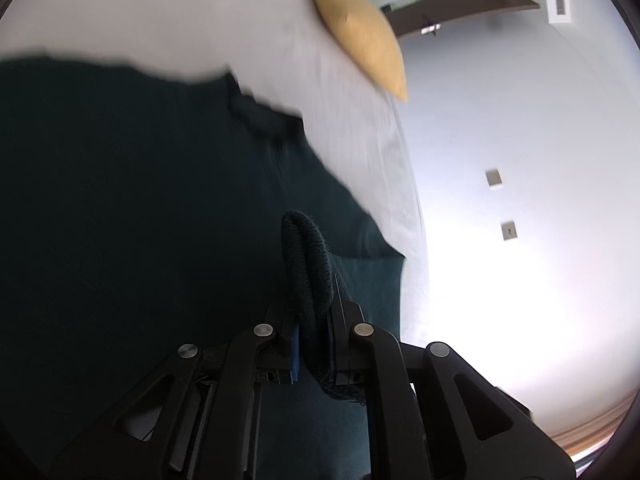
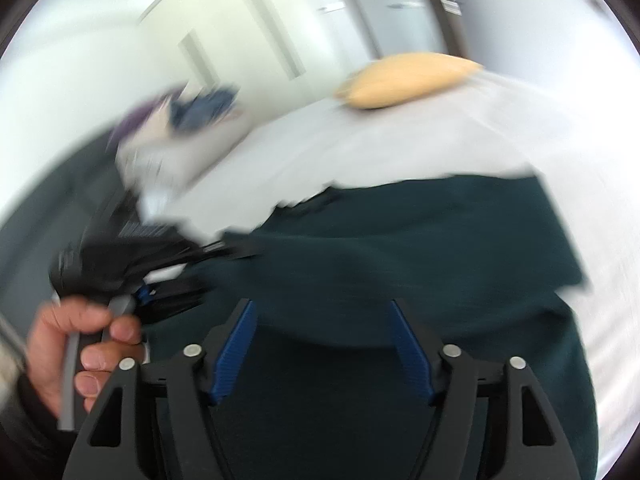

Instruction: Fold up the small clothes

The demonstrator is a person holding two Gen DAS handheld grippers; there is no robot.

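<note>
A dark green garment [image 1: 132, 208] lies spread on a white bed [image 1: 248, 16]. My left gripper [image 1: 314, 320] is shut on a bunched hem of the garment, which loops up between its jaws. In the right wrist view the same garment [image 2: 400, 248] fills the lower middle. My right gripper [image 2: 322, 336] is open just above the cloth, its blue pads [image 2: 236, 350] wide apart with nothing between them. The left gripper [image 2: 132, 264] and the hand holding it show blurred at the left of that view.
A yellow pillow [image 1: 360, 28] lies at the far end of the bed; it also shows in the right wrist view [image 2: 404, 80]. A blurred heap of other clothes [image 2: 176, 128] sits at the bed's far left. A white wall [image 1: 520, 160] runs beside the bed.
</note>
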